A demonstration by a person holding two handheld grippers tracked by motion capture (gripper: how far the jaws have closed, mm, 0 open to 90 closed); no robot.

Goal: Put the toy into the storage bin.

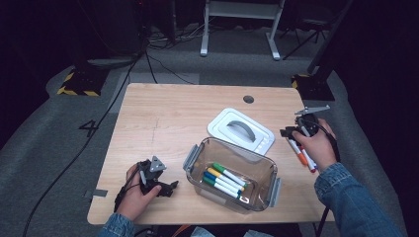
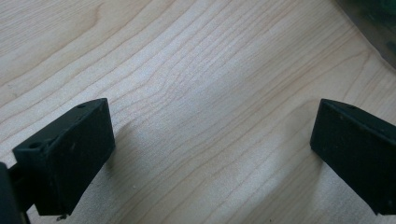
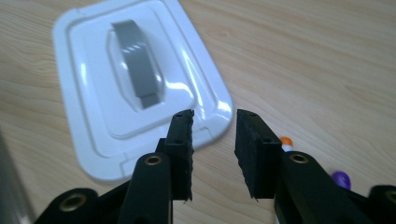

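The right gripper hung over the right end of the wooden table, its jaws a narrow gap apart with nothing between them. In the right gripper view the bare wood showed through that gap. Directly under this gripper and the hand carrying it lay loose markers, one with an orange cap showing just behind the right jaw and one with a purple cap a little nearer the camera on the same side. No pad touched them. Just beyond the jaw tips, slightly toward the left jaw, lay the white lid flat on the table, its grey handle upward.

Farther from that gripper, past the lid, stood the clear container with its latches folded out, holding several markers side by side, green, yellow and blue caps among them.

Farthest off, at the table's left front, the left gripper rested low on the wood, jaws spread wide and empty, pointing toward the container, whose corner showed beyond its right jaw.
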